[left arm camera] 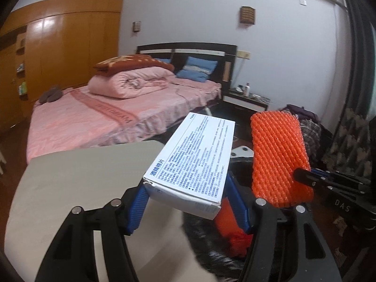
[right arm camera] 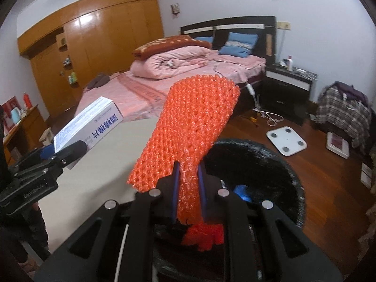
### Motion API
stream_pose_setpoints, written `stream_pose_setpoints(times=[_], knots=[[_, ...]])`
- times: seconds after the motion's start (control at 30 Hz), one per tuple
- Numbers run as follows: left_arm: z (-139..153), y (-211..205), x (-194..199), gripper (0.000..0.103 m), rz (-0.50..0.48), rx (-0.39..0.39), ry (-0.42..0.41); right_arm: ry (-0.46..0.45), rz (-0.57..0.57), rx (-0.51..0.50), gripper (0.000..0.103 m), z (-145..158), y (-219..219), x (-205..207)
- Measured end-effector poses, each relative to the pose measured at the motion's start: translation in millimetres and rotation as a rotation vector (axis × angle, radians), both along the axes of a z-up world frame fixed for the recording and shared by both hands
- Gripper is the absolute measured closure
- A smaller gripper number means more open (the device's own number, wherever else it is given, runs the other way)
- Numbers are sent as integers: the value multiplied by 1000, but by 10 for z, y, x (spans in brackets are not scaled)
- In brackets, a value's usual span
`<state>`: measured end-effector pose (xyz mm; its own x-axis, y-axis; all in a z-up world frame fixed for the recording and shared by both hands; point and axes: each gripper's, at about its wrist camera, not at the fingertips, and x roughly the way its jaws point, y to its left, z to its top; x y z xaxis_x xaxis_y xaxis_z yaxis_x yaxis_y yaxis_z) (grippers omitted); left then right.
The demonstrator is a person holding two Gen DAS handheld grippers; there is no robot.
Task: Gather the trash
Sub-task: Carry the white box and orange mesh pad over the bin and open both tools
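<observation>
Left hand-held gripper clamps my stiff, light white box across its end; right hand-held gripper pinches soft, springy orange foam netting at its lower end.

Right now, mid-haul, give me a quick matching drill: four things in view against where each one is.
Things:
1. white box
2. orange foam net
3. scale
4. pink quilt

Places:
A. on the wood floor, near the bed
B. clamped in the right gripper
C. folded on the bed
D. held in the left gripper

Pairs: 1-D, 2-B, 3-A, 4-C
</observation>
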<state>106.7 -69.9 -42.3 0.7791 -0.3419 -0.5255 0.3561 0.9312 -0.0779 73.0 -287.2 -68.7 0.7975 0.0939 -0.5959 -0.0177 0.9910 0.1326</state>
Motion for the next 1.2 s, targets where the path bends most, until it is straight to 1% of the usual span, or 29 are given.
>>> stream_pose_setpoints(times=[0.27, 0.5, 0.73, 0.87, 0.9, 0.93, 0.97, 1.07, 1.1, 1.13, 1.2], knots=[[-138, -490, 89, 41, -95, 10, 27, 36, -72, -17, 89, -225, -399, -74], [-306, -798, 199, 41, -154, 24, 62, 81, -109, -17, 89, -465, -673, -37], [-468, -1032, 284, 41, -185, 36, 90, 118, -117, -25, 89, -651, -777, 40], [-514, -1099, 327, 40, -219, 26, 111, 130, -124, -24, 85, -731, -825, 69], [-524, -1104, 339, 38, -227, 23, 119, 134, -127, -25, 81, -757, -838, 80], [-522, -1099, 352, 34, -229, 22, 121, 139, -132, -24, 78, -781, -852, 89], [-521, -1092, 357, 32, -230, 19, 123, 140, -134, -21, 73, -790, -862, 92], [-492, -1015, 350, 29, -223, 8, 118, 140, -146, -20, 54, -808, -881, 84], [-482, -992, 351, 26, -215, 9, 117, 137, -149, -22, 46, -807, -884, 77], [-469, -976, 356, 23, -210, 8, 116, 134, -154, -25, 42, -799, -886, 68], [-433, -895, 351, 19, -194, 3, 113, 126, -161, -24, 29, -772, -880, 45]])
